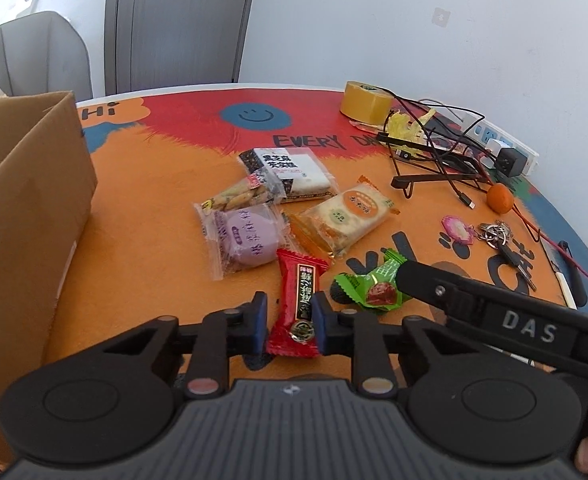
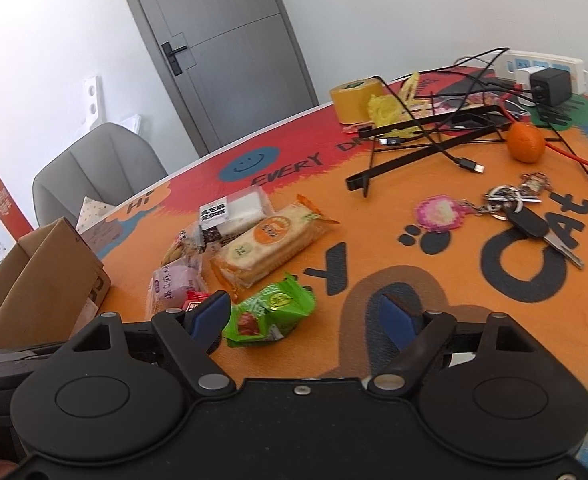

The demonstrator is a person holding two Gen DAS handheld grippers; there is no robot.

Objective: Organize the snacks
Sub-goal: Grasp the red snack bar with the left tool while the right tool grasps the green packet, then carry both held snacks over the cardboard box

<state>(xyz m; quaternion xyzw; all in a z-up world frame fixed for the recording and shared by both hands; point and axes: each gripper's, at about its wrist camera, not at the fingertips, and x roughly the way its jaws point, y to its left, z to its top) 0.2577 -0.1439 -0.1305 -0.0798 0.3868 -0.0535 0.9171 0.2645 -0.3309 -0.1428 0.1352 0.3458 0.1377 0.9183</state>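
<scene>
On the orange mat, a red snack packet (image 1: 298,300) lies lengthwise between the blue pads of my left gripper (image 1: 289,324), which is shut on its near end. A green packet (image 2: 271,312) lies just right of it. My right gripper (image 2: 304,318) stands open around this green packet, whose left end is next to the left pad (image 2: 209,316); the right pad is well clear. In the left wrist view one black finger of the right gripper (image 1: 418,278) reaches over the green packet (image 1: 370,288). Behind them lie a purple cake packet (image 1: 241,236), a cracker pack (image 1: 346,216), a cookie bag (image 1: 237,198) and a white sesame cake pack (image 1: 289,172).
An open cardboard box (image 1: 25,208) stands at the left table edge. At the back right are a yellow tape roll (image 1: 366,102), a black wire stand with cables (image 1: 434,160), a power strip (image 1: 506,140), a mandarin (image 1: 501,199) and keys (image 1: 498,236). A grey chair (image 2: 93,168) stands beyond the table.
</scene>
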